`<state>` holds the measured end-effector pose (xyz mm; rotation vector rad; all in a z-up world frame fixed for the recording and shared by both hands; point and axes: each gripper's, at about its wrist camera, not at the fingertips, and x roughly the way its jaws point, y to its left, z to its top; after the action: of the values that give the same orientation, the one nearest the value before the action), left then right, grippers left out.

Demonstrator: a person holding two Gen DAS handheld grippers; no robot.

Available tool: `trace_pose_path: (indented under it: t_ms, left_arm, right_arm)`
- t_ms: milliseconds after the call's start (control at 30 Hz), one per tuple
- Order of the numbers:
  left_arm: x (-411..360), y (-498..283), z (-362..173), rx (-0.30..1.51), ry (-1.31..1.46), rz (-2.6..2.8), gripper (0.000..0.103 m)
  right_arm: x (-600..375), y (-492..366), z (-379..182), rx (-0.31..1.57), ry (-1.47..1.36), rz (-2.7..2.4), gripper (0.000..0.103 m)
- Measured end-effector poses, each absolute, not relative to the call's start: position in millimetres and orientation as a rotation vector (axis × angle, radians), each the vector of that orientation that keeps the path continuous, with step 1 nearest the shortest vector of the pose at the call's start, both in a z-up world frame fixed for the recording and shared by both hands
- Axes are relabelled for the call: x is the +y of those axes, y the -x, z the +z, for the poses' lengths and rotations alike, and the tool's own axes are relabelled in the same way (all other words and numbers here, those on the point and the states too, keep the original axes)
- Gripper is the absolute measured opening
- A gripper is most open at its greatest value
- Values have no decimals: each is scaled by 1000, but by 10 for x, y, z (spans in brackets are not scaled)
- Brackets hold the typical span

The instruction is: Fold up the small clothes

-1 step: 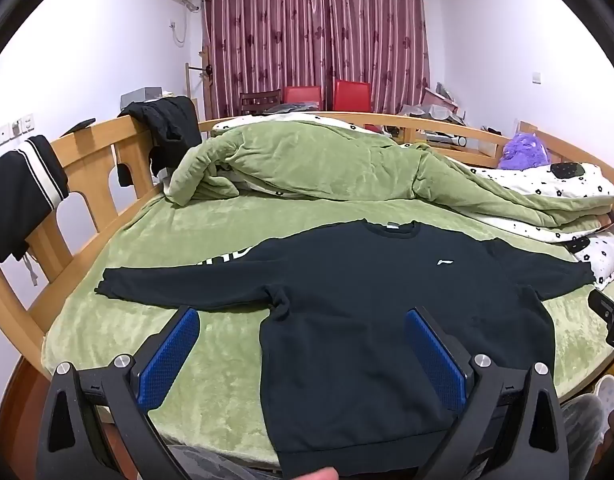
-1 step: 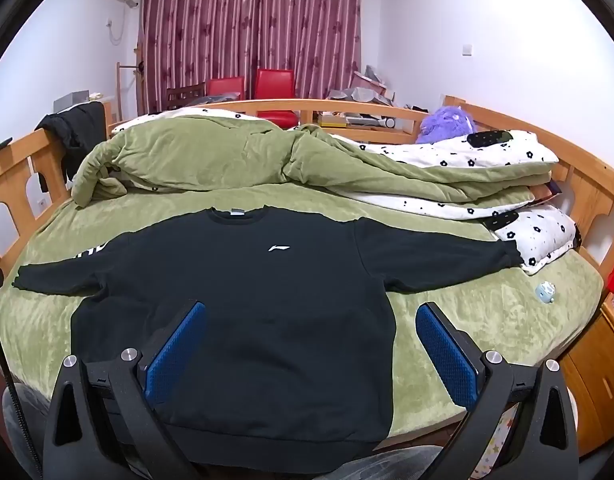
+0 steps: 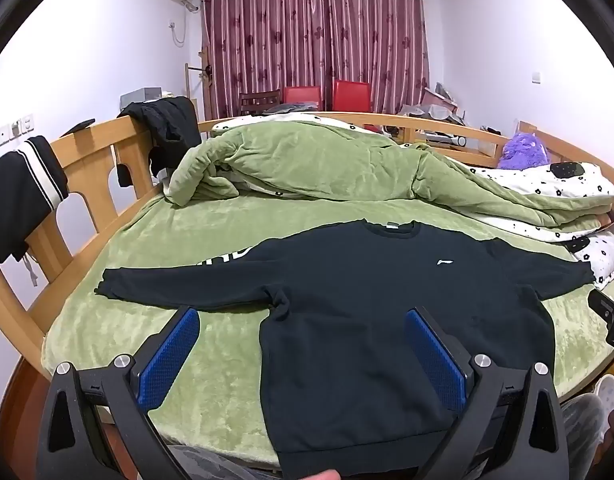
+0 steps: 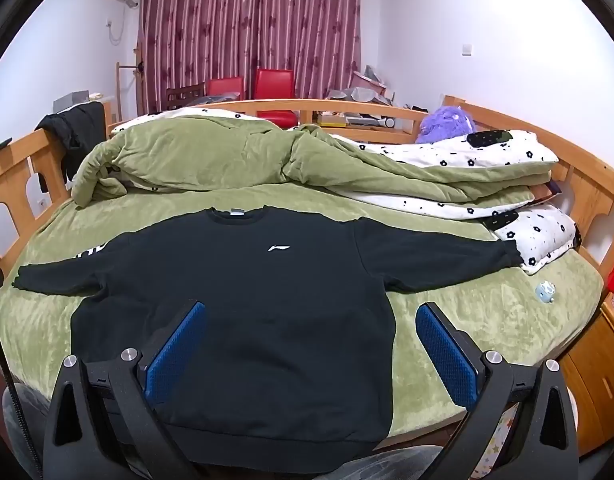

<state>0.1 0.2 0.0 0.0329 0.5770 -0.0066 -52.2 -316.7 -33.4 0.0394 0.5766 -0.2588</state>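
Plainly, the black sweatshirt lay flat and face up across the green bedspread, both sleeves stretched sideways and its hem at the near edge of the bed at the bottom of the frame. Bare green cover ran along both sides of the body panel and between the collar and the heaped green quilt at mid-frame; the wooden bed rail closed in the left edge.

The left gripper hung above the sweatshirt's lower left part, jaws spread wide with nothing between them; one blue pad sat over bare cover, the other over black cloth. The right gripper was likewise spread and empty over the lower right part.

Only the left wrist view showed a striped black garment draped on the rail at far left and a fingertip at the bottom edge. Only the right wrist view showed a small pale blue toy on the cover at right and a wooden cabinet at lower right.

Nothing differed from the earlier frames of either view.
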Motion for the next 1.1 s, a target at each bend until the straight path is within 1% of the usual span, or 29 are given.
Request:
trace_pose_path:
  t_ms: [1100]
  left_arm:
    - [-111, 45, 83, 572, -35, -21, 103]
  right_arm:
    - [-3117, 592, -309, 569, -37, -253, 102]
